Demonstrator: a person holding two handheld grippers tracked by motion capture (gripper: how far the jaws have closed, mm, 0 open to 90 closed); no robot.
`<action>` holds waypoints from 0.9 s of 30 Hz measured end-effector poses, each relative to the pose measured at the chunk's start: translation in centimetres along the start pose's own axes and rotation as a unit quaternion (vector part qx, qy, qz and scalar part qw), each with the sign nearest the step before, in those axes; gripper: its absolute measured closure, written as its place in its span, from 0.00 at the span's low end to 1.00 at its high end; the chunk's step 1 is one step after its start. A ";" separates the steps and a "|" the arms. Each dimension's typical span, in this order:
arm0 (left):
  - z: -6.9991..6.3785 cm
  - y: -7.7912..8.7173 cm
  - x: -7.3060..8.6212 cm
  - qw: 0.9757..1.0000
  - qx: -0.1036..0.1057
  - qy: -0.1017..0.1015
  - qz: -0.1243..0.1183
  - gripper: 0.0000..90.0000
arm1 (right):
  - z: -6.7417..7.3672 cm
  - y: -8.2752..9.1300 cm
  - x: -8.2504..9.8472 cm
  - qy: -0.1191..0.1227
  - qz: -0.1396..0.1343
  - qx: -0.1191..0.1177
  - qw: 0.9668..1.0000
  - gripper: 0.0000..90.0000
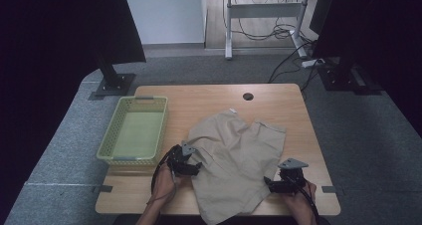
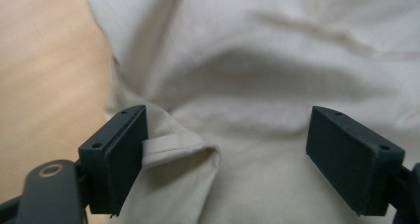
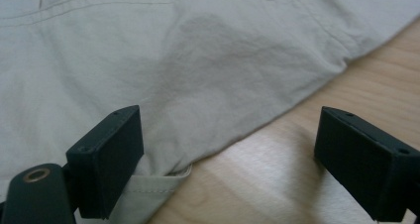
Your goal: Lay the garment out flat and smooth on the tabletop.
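High view shows beige shorts [image 1: 234,160] spread over the near middle of the wooden table [image 1: 278,98], hem hanging off the near edge. Left gripper [image 1: 191,168] stands wide at the shorts' left edge, a fabric fold [image 2: 171,147] touching one jaw. Right gripper [image 1: 272,184] gapes wide at the right edge, over cloth and bare wood. A green basket [image 1: 112,138] fills the left edge; the far side lies open.

Beige shorts [image 1: 234,160] are covering the table's [image 1: 278,95] middle and near edge – bare wood is lying open along the far side and right margin. A green basket [image 1: 133,130] is blocking the left side; its open top is offering access from above
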State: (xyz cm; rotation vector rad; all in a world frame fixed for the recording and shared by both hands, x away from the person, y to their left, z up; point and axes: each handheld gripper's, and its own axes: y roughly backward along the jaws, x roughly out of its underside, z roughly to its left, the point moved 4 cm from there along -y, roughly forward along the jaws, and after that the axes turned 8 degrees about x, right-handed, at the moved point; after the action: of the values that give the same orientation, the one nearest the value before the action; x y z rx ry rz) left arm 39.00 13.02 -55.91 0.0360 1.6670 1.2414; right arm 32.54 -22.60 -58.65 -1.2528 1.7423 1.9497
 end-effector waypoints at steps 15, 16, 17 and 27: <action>-6.5 2.2 2.9 0.996 0.087 -0.011 0.008 0.14 | -3.7 -2.9 -4.4 -0.005 -0.033 0.015 0.999 0.08; -6.7 1.7 3.4 0.996 0.081 -0.016 0.017 0.13 | -3.7 -3.3 -4.3 -0.001 -0.027 0.017 1.000 0.09; -6.7 1.4 3.6 0.997 0.079 -0.017 0.018 0.13 | -3.7 -3.6 -4.0 0.004 -0.018 0.021 1.000 0.09; -3.0 0.2 2.4 0.999 0.041 0.005 0.015 0.13 | -3.2 -2.1 -1.9 0.005 0.001 0.020 1.000 0.14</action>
State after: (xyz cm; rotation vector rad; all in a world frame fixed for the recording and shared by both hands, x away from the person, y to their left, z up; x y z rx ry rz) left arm 35.55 12.36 -57.55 0.1058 1.7314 1.1971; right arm 36.42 -24.30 -58.50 -1.2500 1.7786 1.9030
